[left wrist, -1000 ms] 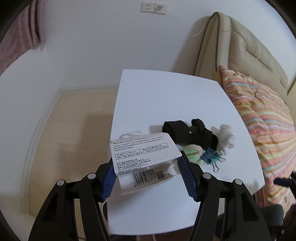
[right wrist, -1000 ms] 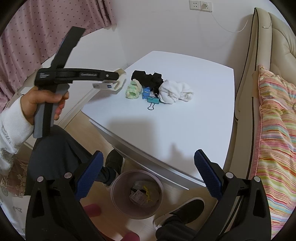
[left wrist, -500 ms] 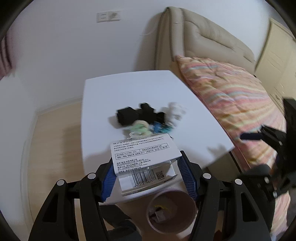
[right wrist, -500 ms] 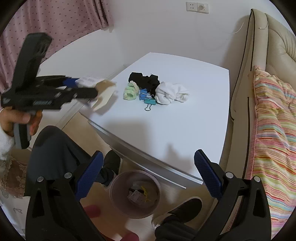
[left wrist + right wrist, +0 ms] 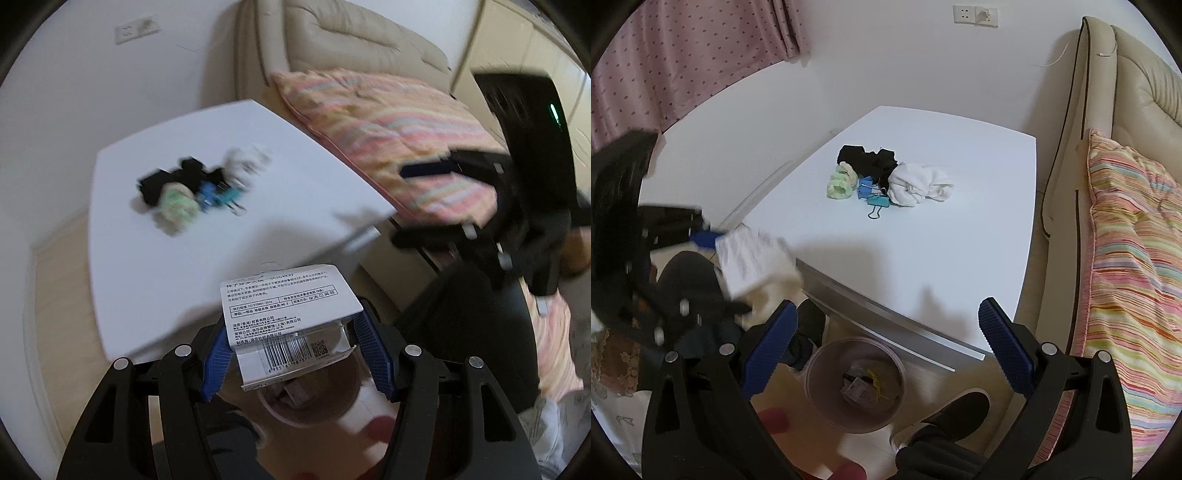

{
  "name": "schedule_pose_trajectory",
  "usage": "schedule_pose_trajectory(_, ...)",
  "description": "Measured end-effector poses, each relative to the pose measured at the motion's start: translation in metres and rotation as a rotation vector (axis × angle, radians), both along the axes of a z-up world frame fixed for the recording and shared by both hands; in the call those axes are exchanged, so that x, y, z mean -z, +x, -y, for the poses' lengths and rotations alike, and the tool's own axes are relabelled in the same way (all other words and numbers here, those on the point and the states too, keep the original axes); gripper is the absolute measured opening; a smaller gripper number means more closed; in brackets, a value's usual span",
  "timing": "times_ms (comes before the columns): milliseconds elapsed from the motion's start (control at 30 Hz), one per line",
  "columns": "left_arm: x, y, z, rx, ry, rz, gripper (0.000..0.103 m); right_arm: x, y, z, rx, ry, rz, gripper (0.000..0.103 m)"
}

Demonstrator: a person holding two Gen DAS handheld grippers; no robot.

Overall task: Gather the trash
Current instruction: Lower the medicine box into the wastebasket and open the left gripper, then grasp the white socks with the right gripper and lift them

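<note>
Now the left gripper (image 5: 295,354) has swung away from over the white table (image 5: 207,251) and hangs above the pink trash bin (image 5: 855,384) on the floor; 1 second ago it was out over the tabletop. That means this piece of trash is almost put away, and letting go looks like the next step. The bin sits on the floor just past the table's near edge, and it already has some scraps inside. On the table, a small pile waits: black cloth (image 5: 868,160), white cloth (image 5: 919,182), a green fuzzy thing (image 5: 842,182) and 2 binder clips (image 5: 873,195). The left gripper is tilted down and its jaws are partly closed, squeezing the white paper package (image 5: 291,321) with the barcode. The right gripper (image 5: 886,350) is held low in front of the table, jaws wide apart, holding nothing.
</note>
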State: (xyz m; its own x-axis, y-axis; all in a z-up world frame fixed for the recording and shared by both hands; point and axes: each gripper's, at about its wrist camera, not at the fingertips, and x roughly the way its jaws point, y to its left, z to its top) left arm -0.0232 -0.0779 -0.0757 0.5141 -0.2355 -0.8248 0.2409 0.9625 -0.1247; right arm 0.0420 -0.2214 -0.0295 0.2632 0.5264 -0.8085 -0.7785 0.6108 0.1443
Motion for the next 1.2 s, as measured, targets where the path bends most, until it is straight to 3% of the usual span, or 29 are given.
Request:
schedule_pose_trajectory(200,0.012,-0.007,0.01,0.05,-0.018,-0.041,0.064,-0.001,0.0,0.002,0.002,0.004,-0.002,0.097)
schedule_pose_trajectory(233,0.014,-0.007,0.011,0.053,-0.02,-0.049,0.07,-0.001,0.001,0.002,0.003,0.005,-0.003,0.097)
schedule_pose_trajectory(267,0.016,-0.007,0.01,0.052,-0.03,-0.053,0.087,-0.001,0.001,0.002,0.004,0.006,-0.004,0.097)
schedule_pose_trajectory(300,0.016,-0.007,0.009,0.048,-0.039,-0.051,0.091,-0.001,0.0,0.002,0.004,0.007,-0.004,0.097)
schedule_pose_trajectory(467,0.017,-0.005,0.002,0.0,-0.035,-0.045,0.094,-0.002,0.0,0.002,0.004,0.007,-0.003,0.097)
schedule_pose_trajectory(800,0.003,0.003,-0.027,-0.129,0.019,0.04,0.095,-0.003,0.0,0.0,0.0,0.009,-0.004,0.097)
schedule_pose_trajectory(1200,-0.014,0.024,-0.06,-0.231,0.016,0.113,0.095,-0.009,0.022,-0.026,-0.029,0.002,0.016,0.097)
